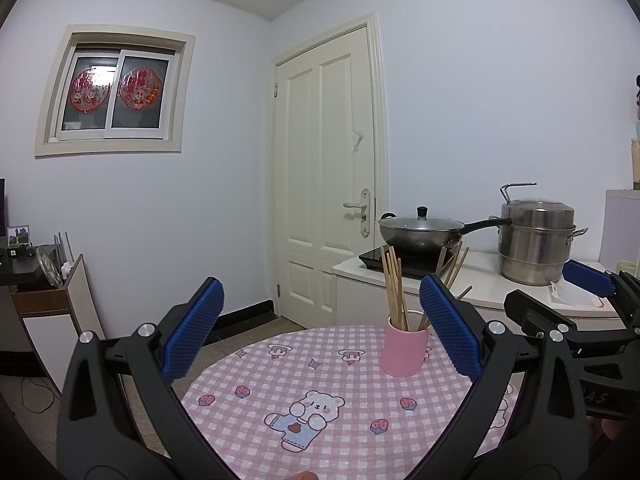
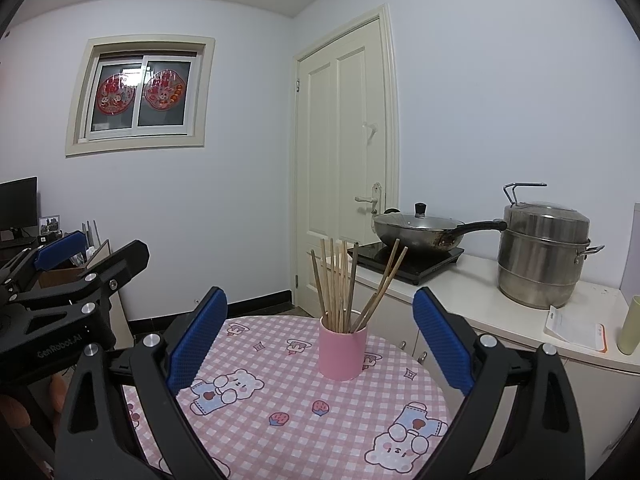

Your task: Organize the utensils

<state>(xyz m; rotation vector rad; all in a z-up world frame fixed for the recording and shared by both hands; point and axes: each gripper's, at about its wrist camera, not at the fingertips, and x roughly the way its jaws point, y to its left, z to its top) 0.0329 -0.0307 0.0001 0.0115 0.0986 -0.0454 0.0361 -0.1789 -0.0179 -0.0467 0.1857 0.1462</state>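
A pink cup (image 1: 403,350) (image 2: 343,353) stands upright on the round table with a pink checked cloth (image 1: 320,380) (image 2: 288,392). Several wooden chopsticks (image 1: 394,290) (image 2: 340,286) stand in it, leaning in different directions. My left gripper (image 1: 320,312) is open and empty, held above the table, with the cup in front of its right finger. My right gripper (image 2: 320,320) is open and empty, and the cup sits between its fingers, farther away. Each gripper shows at the edge of the other's view.
A white counter (image 2: 500,304) stands behind the table at the right with a lidded wok (image 2: 420,228) on an induction hob, a steel steamer pot (image 2: 540,256), a paper packet (image 2: 576,326) and a pale green cup (image 2: 630,326). A white door (image 2: 344,168) is behind.
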